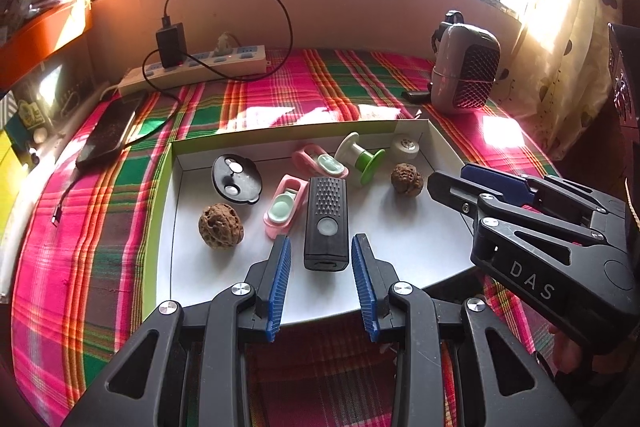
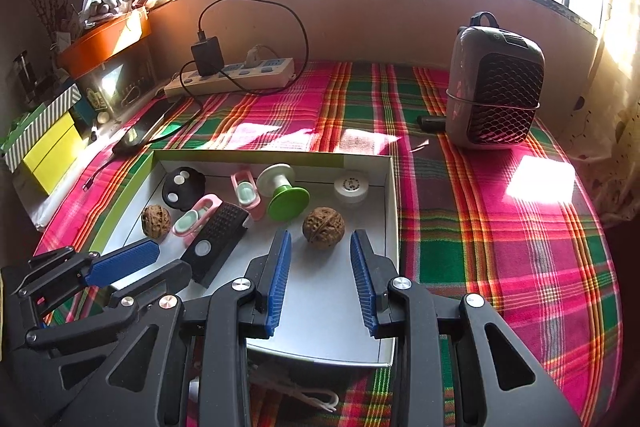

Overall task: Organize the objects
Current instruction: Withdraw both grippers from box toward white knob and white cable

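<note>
My left hand-held gripper (image 1: 320, 259) hangs over the near edge of the white tray (image 1: 404, 251), its blue pads spread with nothing pinched between them; the near end of the black flashlight (image 1: 326, 223) lies just ahead of the gap, not touched by either pad. My right hand-held gripper (image 2: 318, 253) stands spread as well, empty, with a walnut (image 2: 323, 227) lying at twelve o'clock just beyond its tips.

Going left to right across the tray in the left wrist view: a second walnut (image 1: 221, 225) sits at about ten o'clock from my left pads, near the tray's left wall. At twelve o'clock from it lies a black oval piece with two white dots (image 1: 236, 179). Next comes a pink clip with a pale green pad (image 1: 282, 211), just beside the flashlight's left side, whether touching I cannot tell. A second pink clip (image 1: 320, 161) lies farther back, at twelve o'clock from the flashlight. To its right a white and green spool (image 1: 360, 157) lies tipped on its side, and the other walnut sits at five o'clock from it. A small white roll (image 1: 405, 146) stands in the far right corner.

The tray rests on a plaid cloth (image 1: 88, 227) covering the desk. Beyond it, a power strip (image 1: 192, 71) lies at the far left and a grey heater (image 1: 466, 69) stands at the far right.
</note>
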The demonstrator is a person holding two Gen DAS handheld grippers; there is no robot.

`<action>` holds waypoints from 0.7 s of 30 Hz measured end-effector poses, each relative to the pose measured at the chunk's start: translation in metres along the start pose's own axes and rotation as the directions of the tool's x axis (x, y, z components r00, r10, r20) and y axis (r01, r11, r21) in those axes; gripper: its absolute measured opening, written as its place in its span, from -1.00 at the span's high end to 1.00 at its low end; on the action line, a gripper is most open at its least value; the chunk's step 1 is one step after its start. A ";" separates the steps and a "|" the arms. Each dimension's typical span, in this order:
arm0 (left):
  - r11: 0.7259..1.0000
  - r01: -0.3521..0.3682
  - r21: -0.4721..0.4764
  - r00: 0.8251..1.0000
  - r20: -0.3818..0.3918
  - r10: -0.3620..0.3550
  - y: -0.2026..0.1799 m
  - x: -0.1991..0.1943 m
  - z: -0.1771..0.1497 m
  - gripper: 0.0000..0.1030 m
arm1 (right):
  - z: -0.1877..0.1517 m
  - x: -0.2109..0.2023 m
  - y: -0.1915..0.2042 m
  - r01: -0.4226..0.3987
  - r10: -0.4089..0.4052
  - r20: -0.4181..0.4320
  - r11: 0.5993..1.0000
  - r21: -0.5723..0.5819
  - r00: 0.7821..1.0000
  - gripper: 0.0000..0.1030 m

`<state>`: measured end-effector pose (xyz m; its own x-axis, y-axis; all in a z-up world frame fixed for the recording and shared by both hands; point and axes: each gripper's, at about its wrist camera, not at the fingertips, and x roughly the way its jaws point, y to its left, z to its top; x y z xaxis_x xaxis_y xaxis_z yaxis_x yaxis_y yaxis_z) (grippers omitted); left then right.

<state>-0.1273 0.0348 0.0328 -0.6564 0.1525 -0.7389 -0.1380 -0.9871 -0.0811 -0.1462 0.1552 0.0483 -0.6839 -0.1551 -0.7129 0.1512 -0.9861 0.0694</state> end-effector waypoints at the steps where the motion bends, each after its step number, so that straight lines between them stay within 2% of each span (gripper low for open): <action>1: 1.000 -0.002 0.000 1.000 0.005 0.002 0.000 -0.002 -0.001 0.42 | -0.001 -0.002 0.000 0.001 -0.001 0.002 1.000 0.000 1.000 0.37; 16: 1.000 -0.015 0.000 1.000 0.028 0.015 0.002 -0.029 -0.020 0.43 | -0.020 -0.028 0.001 -0.003 0.003 0.021 1.000 0.014 1.000 0.37; 21: 1.000 0.009 -0.003 1.000 0.025 -0.009 0.003 -0.035 -0.029 0.43 | -0.030 -0.036 -0.003 0.001 -0.002 0.022 1.000 0.024 1.000 0.37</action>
<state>-0.0829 0.0255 0.0395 -0.6735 0.1624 -0.7211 -0.1419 -0.9858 -0.0895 -0.1004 0.1655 0.0525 -0.6994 -0.1544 -0.6979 0.1330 -0.9875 0.0852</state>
